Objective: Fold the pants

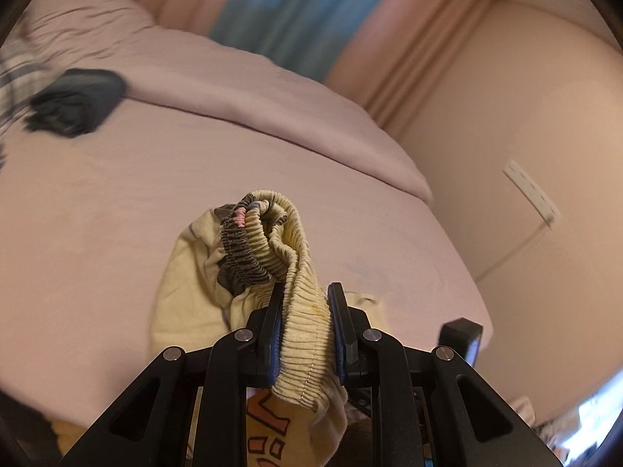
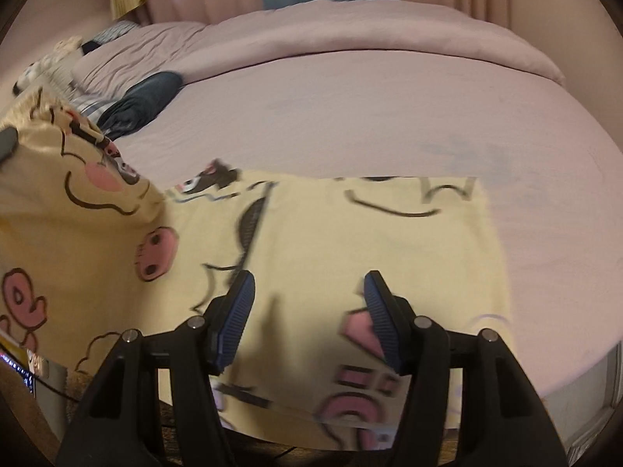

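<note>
Warm, dim, pinkish indoor light is washing over both views, with no hard glare. Fisheye distortion is bending the bed (image 2: 350, 116) edge into a curve and darkening the corners into black vignettes. Motion blur is smearing the curtains (image 1: 296, 15) and the dark garment (image 1: 74, 105) in the left view, and the pants (image 2: 311, 241) print in the right. The right fingers (image 2: 237, 311) are casting a soft shadow on the fabric.

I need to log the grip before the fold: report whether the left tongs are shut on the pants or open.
Shut on them: the left tongs pinch the gathered elastic waistband of the yellow pants between both pads, and the fabric hangs bunched from them above the bed.
</note>
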`<state>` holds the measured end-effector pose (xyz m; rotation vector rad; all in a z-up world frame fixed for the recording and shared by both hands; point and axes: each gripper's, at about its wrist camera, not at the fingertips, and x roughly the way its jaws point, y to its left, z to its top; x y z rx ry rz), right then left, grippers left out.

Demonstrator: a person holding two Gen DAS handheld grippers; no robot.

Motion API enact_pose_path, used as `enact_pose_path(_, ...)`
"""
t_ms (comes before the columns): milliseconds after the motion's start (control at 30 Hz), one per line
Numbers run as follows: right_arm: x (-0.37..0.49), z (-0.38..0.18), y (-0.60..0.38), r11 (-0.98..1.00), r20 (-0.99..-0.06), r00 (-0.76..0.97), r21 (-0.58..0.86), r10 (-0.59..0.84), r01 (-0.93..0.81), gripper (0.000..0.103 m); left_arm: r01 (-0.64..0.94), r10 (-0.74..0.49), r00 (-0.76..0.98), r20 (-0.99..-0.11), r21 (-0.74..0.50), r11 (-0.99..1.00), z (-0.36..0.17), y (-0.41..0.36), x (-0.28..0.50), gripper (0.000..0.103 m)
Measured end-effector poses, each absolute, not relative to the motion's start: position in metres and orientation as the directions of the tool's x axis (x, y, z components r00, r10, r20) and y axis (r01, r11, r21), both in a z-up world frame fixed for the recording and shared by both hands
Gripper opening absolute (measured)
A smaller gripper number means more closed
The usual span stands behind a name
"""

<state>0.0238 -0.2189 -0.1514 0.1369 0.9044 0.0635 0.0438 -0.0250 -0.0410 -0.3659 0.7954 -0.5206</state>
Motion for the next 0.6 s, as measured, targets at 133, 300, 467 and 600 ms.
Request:
enact_pose_path(133, 0.016, -0.147, -0.252, 0.986, -0.768, 0.636, 0.147, 0.068, 0.072, 0.058, 0.358, -0.604, 0.542, -0.585, -0.49, 0.795, -0.04, -0.062, 0.053, 0.019)
enact_pose_path(300, 0.003, -0.144, -0.298, 0.964, -0.75, 0.661, 0.206, 0.044, 0.171, 0.059, 0.411, -0.639, 0.462, -0.615, -0.491, 0.768, -0.054, -0.108, 0.066, 0.019)
enact_pose_path(467, -0.009, -0.151, -0.331, 0.941, -0.754, 0.656, 0.239, 0.026, 0.238, 0.059, 0.432, -0.639, 0.382, -0.668, -0.482, 0.762, -0.083, -0.151, 0.077, 0.019)
enact_pose_path(600, -0.011, -0.16, -0.342, 0.925, -0.765, 0.643, 0.277, 0.048, 0.26, 0.059, 0.41, -0.633, 0.295, -0.716, -0.503, 0.761, -0.118, -0.171, 0.085, 0.019)
